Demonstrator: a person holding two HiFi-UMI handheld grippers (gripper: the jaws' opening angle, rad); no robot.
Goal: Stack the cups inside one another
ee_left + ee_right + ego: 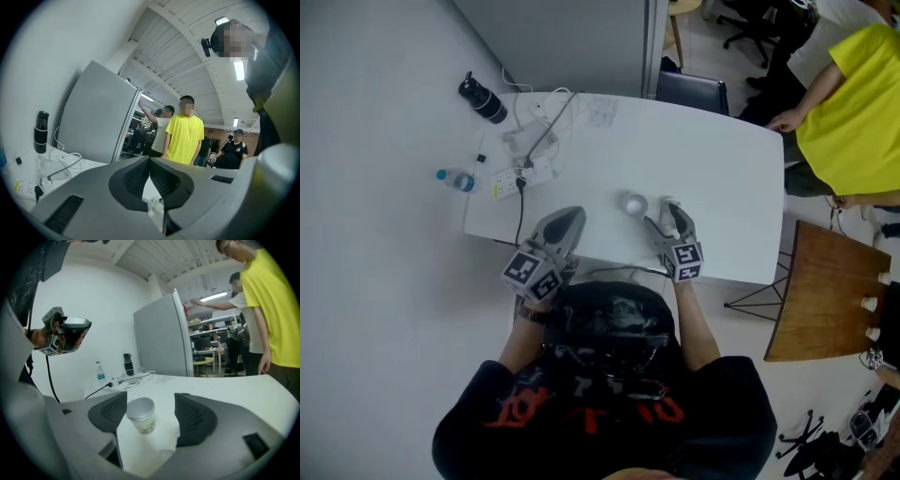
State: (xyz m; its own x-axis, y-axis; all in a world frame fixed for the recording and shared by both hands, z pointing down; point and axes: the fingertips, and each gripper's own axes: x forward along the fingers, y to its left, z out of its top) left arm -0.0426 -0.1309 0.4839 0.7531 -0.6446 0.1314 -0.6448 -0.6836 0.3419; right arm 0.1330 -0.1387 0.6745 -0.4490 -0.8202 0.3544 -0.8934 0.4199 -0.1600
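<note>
Cup (635, 203) stands on the desk (722, 169) close to the near edge, roughly halfway along it. It's in the gap between the spread jaws of the right gripper (661, 211), nearer the left jaw. Left gripper (570, 217) sits over the near edge, left of the cup. Along the left edge there's a power strip (525, 174) with cables (546, 131) behind it, and a water bottle (455, 178) just left of it. Flask (483, 99) is at the far left corner. Chair (692, 92) is behind the far edge.
</note>
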